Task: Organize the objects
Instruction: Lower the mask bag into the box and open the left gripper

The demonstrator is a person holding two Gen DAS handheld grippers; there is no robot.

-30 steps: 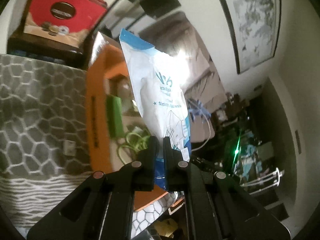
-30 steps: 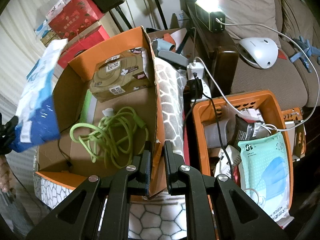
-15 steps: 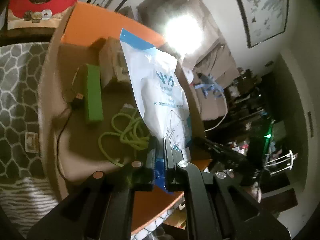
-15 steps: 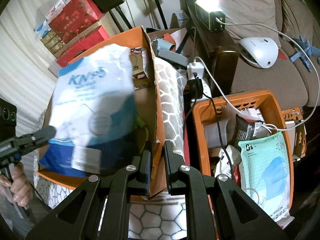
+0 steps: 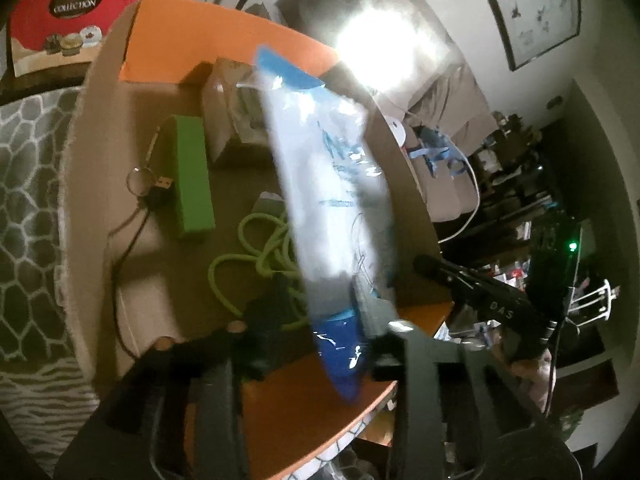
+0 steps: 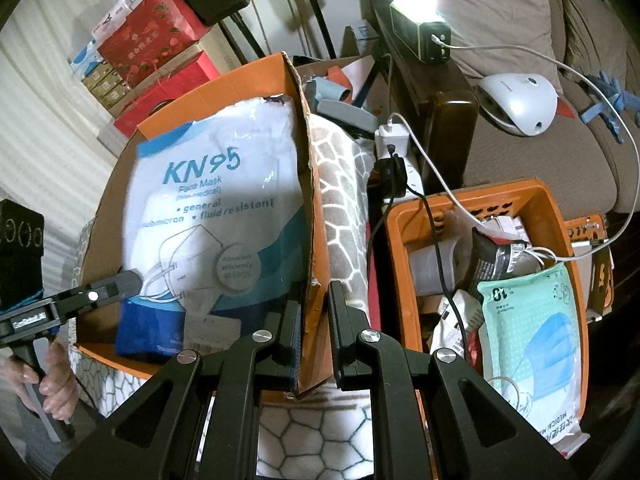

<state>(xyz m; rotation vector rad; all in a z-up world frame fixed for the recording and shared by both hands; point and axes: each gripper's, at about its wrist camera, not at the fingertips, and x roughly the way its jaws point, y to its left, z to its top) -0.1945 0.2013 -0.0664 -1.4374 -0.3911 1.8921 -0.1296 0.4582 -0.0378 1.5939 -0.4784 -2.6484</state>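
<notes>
A white and blue KN95 mask bag [image 5: 332, 208] stands blurred between the fingers of my left gripper [image 5: 324, 320], whose jaws are opening and no longer pinch it. In the right wrist view the bag [image 6: 216, 216] lies tilted inside the orange cardboard box [image 6: 224, 80], covering most of its floor, with my left gripper [image 6: 126, 282] at the bag's lower left edge. My right gripper [image 6: 314, 316] is shut and empty, hovering over the box's right wall. It also shows in the left wrist view as the black right gripper [image 5: 424, 262] beyond the box [image 5: 96, 200].
In the box lie a green bar-shaped box [image 5: 192, 176], a green cable [image 5: 256, 248] and a brown carton. Right of it sits an orange basket [image 6: 552, 208] with a green mask pack [image 6: 536, 340], packets and cables. Behind are a power strip [image 6: 400, 160], sofa and red gift boxes [image 6: 156, 36].
The left gripper carried the mask bag from outside the box's left side to over its floor, then its jaws parted and the bag slipped loose. The right gripper stayed still.
</notes>
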